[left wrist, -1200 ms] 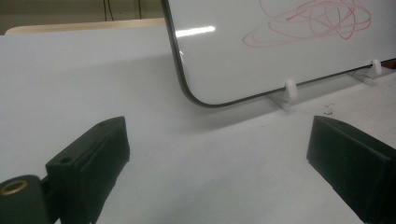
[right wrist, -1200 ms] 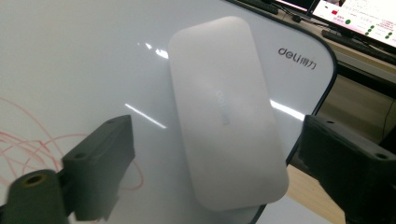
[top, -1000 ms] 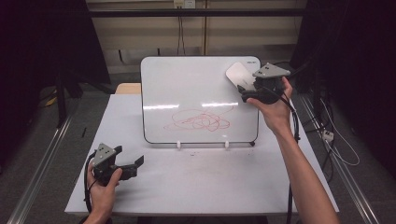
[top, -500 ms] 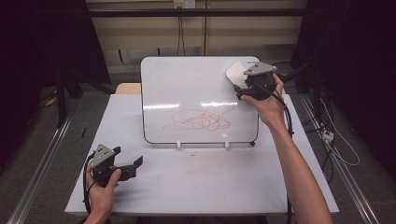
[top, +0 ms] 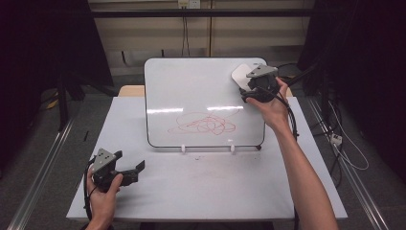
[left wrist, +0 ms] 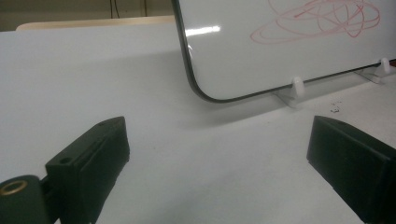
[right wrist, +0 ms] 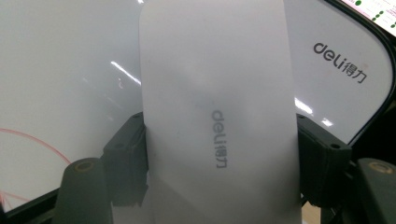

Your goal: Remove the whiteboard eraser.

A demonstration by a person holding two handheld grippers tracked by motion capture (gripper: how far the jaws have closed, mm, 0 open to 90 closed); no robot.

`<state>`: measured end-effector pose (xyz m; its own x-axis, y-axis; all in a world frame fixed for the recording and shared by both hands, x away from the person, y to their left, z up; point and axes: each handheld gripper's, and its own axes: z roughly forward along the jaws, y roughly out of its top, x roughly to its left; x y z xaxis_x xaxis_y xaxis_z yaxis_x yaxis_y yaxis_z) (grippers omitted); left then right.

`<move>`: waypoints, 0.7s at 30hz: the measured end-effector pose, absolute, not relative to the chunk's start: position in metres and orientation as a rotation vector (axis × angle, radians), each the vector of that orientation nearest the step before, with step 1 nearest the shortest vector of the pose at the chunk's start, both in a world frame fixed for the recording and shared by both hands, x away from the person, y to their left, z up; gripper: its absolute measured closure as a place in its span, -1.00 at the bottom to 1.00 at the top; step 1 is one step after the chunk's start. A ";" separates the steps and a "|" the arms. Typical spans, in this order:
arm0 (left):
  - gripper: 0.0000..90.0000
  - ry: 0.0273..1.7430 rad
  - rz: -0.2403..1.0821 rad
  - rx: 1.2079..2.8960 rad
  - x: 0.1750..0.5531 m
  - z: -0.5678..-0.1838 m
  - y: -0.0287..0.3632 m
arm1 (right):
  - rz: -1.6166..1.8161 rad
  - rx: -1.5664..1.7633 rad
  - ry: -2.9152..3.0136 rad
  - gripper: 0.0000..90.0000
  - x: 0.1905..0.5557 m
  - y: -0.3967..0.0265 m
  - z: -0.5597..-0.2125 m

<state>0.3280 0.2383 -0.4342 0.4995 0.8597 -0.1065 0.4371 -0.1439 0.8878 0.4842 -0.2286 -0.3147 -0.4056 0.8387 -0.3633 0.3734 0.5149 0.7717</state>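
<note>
Eraser (right wrist: 217, 116), clamped in the just-closed right gripper (top: 249, 88), sits at the whiteboard (top: 191, 96) top-right edge; left gripper (top: 136, 168) gapes.

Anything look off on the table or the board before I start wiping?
Nothing is damaged or askew. The white rectangular whiteboard stands upright on its small white feet, red scribbles unwiped. Faint reddish smudges mark the white table before it. The right gripper grips the white eraser.

High view above table facing forward, gripper views close (both share whiteboard (top: 201, 105))
</note>
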 end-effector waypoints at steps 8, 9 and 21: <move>-0.87 1.093 0.540 1.756 0.327 -0.433 0.236 | 0.815 1.034 2.010 -0.32 0.483 -0.231 -0.311; -0.88 1.093 0.543 1.755 0.327 -0.433 0.236 | 0.826 1.043 2.012 -0.32 0.483 -0.232 -0.311; -0.87 1.095 0.544 1.767 0.327 -0.434 0.238 | 0.902 1.077 2.026 -0.31 0.479 -0.237 -0.308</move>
<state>0.3267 0.2376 -0.4343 0.4997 0.8599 -0.1048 0.4358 -0.1449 0.8883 0.4794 -0.2371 -0.3080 -0.4407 0.8677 -0.2299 0.4099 0.4223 0.8085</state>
